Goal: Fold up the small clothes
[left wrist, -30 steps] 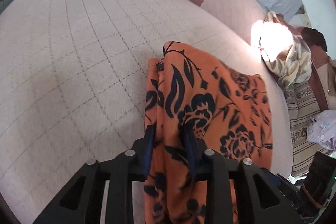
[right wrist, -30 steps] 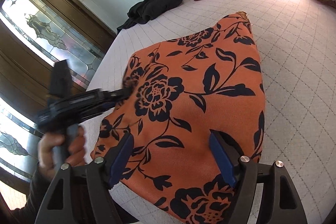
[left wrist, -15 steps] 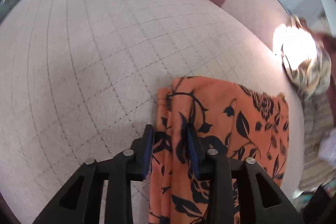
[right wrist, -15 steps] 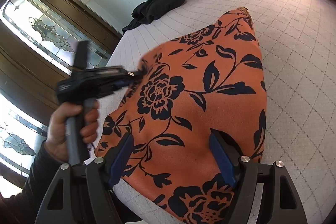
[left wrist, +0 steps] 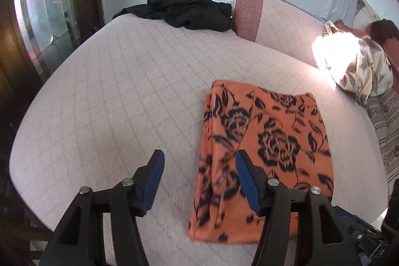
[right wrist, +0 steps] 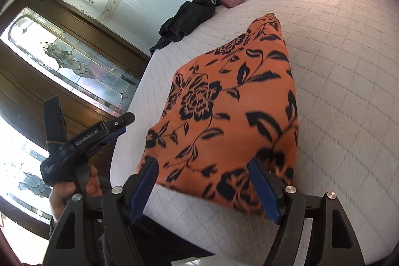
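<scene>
Since a second ago my left gripper [left wrist: 198, 181] has let go of the orange floral garment [left wrist: 269, 141]: its jaws have just been opening, nothing is between them now, and it has drawn back from the cloth's left edge. My right gripper [right wrist: 203, 187] has barely changed; its jaws stand wide apart over the near end of the garment, and I cannot tell whether the pads touch the fabric, though they do not pinch it. The garment lies flat on the quilted bed [left wrist: 112, 96] as a narrow, layered rectangle, left edge doubled over. I judge one lengthwise fold done, with probably a crosswise fold still to make. A black garment [left wrist: 184, 13] lies crumpled at the far edge, untouched, likely still to fold.
</scene>
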`<state>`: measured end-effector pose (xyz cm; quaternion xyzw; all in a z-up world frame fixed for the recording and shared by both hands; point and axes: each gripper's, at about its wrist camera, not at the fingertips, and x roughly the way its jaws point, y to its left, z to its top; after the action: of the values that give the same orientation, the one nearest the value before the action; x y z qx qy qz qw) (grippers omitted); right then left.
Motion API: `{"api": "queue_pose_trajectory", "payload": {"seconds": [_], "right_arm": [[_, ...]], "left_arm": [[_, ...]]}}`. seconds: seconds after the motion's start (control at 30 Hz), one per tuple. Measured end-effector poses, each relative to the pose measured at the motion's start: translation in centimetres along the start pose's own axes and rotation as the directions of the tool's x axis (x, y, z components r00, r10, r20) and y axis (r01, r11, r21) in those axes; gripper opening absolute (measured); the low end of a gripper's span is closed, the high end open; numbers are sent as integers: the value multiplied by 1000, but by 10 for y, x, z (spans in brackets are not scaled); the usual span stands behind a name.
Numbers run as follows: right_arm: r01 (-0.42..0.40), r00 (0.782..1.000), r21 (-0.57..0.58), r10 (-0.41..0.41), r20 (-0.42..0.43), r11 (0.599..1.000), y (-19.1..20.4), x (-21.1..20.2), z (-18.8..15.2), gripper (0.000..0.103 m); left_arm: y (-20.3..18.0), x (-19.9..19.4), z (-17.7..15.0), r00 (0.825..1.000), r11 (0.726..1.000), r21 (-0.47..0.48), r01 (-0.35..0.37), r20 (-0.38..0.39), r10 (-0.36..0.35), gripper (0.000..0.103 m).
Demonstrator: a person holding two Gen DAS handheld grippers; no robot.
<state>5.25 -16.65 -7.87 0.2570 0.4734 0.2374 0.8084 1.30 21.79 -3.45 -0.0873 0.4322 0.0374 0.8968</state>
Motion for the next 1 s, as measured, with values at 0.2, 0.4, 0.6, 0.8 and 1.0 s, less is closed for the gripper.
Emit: {"api": "queue_pose_trajectory", "payload": {"seconds": [0.2, 0.4, 0.6, 0.8, 1.0], "right_arm": [[70, 998, -45, -70, -3, 997, 13, -19, -26, 78], [99, 995, -58, -99, 9, 993, 20, -35, -33, 80], [108, 994, -42, -108, 2, 993, 17, -38, -37, 80], [82, 996, 19, -82, -16, 996, -4, -40, -22, 81], [51, 998, 161, -43, -51, 986, -46, -12, 30, 83]], "left_arm": [[-22, -14, -32, 1000, 1000, 26, -11, 2, 11, 67], [-27, -28, -44, 1000, 1000, 24, -4, 9, 3, 67], [-24, -11, -51, 999, 999, 48, -19, -28, 20, 75], [-5, -6, -36, 999, 999, 25, 44, -11, -43, 76], [0, 37, 3, 984, 988, -13, 157, -80, -158, 78]]}}
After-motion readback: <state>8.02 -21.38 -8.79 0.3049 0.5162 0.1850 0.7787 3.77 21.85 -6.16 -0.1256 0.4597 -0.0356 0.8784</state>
